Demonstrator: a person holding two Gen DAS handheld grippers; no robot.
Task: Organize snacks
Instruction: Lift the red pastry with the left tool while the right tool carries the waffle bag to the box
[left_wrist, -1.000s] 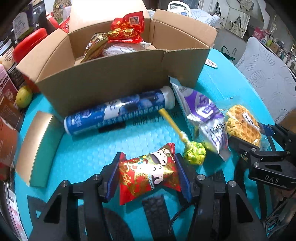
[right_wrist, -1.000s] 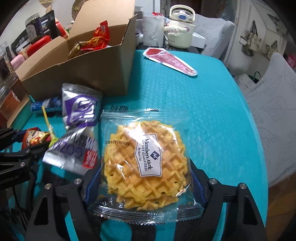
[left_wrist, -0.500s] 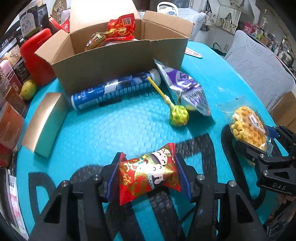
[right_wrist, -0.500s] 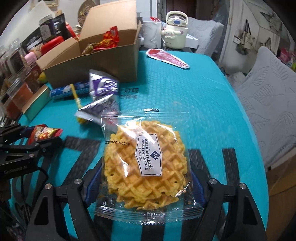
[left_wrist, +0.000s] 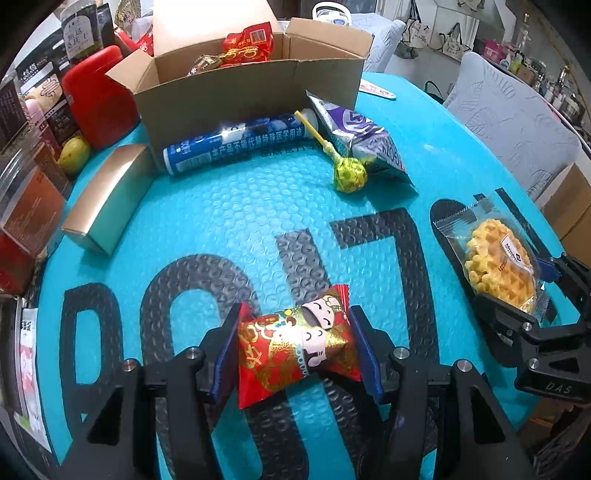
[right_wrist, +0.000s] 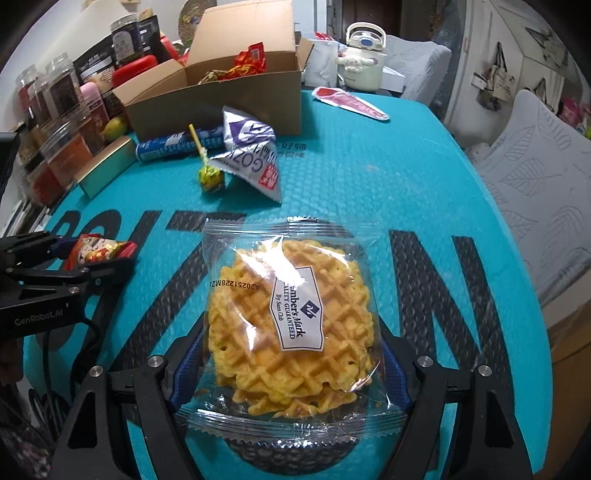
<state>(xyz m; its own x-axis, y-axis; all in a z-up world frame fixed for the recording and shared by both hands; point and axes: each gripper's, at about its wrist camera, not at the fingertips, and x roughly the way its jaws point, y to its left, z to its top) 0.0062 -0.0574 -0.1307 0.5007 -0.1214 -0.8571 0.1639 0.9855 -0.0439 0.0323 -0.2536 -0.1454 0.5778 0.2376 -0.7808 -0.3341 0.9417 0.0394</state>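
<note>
My left gripper (left_wrist: 295, 350) is shut on a red and gold candy packet (left_wrist: 293, 345), held above the teal table. My right gripper (right_wrist: 291, 354) is shut on a clear-wrapped waffle (right_wrist: 288, 325); it also shows in the left wrist view (left_wrist: 498, 262). The open cardboard box (left_wrist: 251, 88) with red and gold snacks inside stands at the far side. In front of it lie a blue tube (left_wrist: 236, 144), a yellow-green lollipop (left_wrist: 349, 174) and a purple and silver snack bag (left_wrist: 362, 140). The left gripper with its candy (right_wrist: 98, 249) shows at the left of the right wrist view.
A gold box (left_wrist: 107, 199) lies left of the tube. A red container (left_wrist: 98, 96), a lemon (left_wrist: 74, 155), jars and packets line the left edge. A white kettle (right_wrist: 364, 59) and a red flat packet (right_wrist: 351, 103) sit at the far right. A grey chair (right_wrist: 535, 155) stands beside the table.
Both grippers have pulled back and up from the box with their snacks still held. The tube, lollipop and purple bag now lie farther off.
</note>
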